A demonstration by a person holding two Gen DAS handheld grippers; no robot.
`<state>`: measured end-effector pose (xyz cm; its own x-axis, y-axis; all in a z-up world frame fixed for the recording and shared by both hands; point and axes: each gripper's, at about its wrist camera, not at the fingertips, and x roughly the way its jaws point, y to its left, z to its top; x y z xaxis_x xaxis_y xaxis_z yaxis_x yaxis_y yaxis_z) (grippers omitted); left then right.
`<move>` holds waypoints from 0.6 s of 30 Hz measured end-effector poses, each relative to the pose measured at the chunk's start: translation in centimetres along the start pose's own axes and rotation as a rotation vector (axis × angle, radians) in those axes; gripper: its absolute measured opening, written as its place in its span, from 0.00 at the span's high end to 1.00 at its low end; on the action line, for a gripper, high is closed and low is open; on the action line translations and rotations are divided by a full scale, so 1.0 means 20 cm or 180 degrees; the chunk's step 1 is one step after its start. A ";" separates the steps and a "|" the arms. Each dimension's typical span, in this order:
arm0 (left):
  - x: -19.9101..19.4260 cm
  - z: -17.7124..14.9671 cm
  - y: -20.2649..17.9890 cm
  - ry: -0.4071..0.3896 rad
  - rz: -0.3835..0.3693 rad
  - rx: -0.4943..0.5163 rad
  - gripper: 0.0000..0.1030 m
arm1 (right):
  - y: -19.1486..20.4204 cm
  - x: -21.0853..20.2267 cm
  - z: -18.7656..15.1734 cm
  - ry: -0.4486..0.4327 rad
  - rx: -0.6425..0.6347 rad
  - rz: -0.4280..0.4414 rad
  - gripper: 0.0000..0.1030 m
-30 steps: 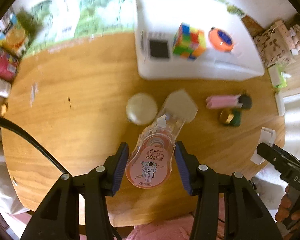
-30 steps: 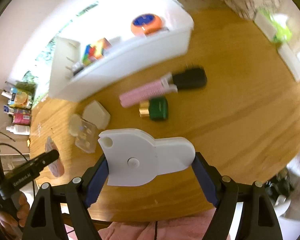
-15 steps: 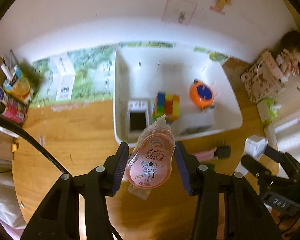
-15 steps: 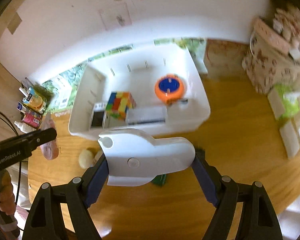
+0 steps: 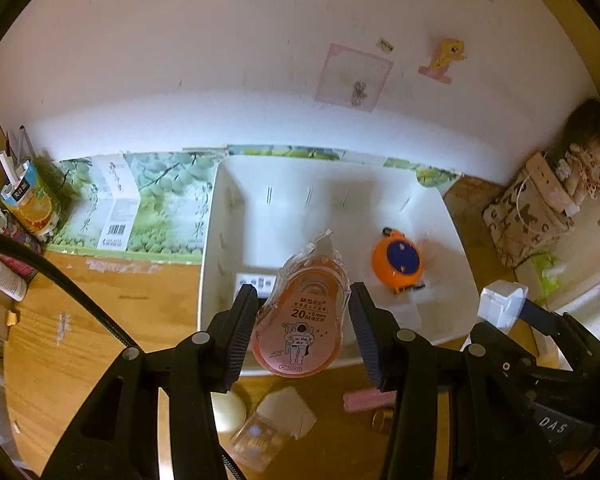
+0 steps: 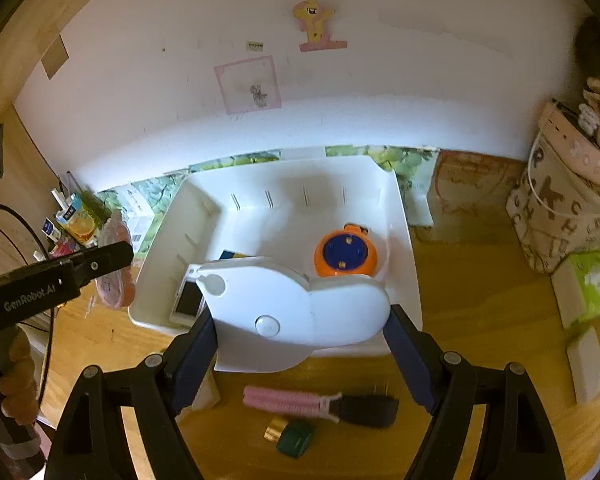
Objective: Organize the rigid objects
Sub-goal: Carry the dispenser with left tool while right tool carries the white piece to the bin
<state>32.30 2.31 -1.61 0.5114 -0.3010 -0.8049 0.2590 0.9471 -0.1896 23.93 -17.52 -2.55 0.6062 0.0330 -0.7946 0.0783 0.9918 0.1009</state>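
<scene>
Left wrist view: a wooden tabletop [image 5: 100,320] is seen, backed by a white wall [image 5: 220,60] carrying a pink-framed drawing [image 5: 354,78] and a yellow pony sticker [image 5: 446,56]. Green printed boxes [image 5: 148,204] are stood along the wall's foot; a juice carton [image 5: 32,200] is at far left and a patterned bag [image 5: 528,212] at far right.

A white bin [image 5: 220,240] is set on the table against the boxes. Inside it an orange round tape measure [image 5: 398,260] is lying, with a small white-framed device [image 5: 256,280] near the front wall.

The left gripper [image 5: 302,332] is clamped on a pink correction tape dispenser [image 5: 300,320], held above the bin's front edge. Its long axis is run away from the camera, nozzle tip toward the wall, printed face up.

Right wrist view: the right gripper [image 6: 300,336] is clamped on a white flat dispenser [image 6: 296,312], held over the bin's front rim. Its long axis is laid crosswise between the pads, the end with a round hole to the left.

Left on the table in front of the bin: a pink cable with black plug [image 6: 320,404] and a green bottle with gold cap [image 6: 292,436]. A cream round piece [image 5: 228,412] and a clear case [image 5: 260,436] are noted in the left view.
</scene>
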 end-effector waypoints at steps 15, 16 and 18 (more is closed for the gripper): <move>0.04 -0.01 -0.06 -0.0642 -0.0026 -0.0013 0.50 | -0.11 0.17 0.08 -0.0303 0.0121 0.0316 0.20; 0.05 0.00 -0.06 -0.0640 -0.0024 -0.0026 0.50 | -0.11 0.17 0.08 -0.0336 0.0142 0.0322 0.20; 0.06 0.00 -0.06 -0.0634 -0.0020 -0.0051 0.50 | -0.11 0.18 0.08 -0.0408 0.0171 0.0329 0.20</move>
<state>32.57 0.73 -2.37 0.6623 -0.3214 -0.6768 0.2503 0.9463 -0.2044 27.18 -19.81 -4.64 0.7088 0.1151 -0.6959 0.0505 0.9758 0.2128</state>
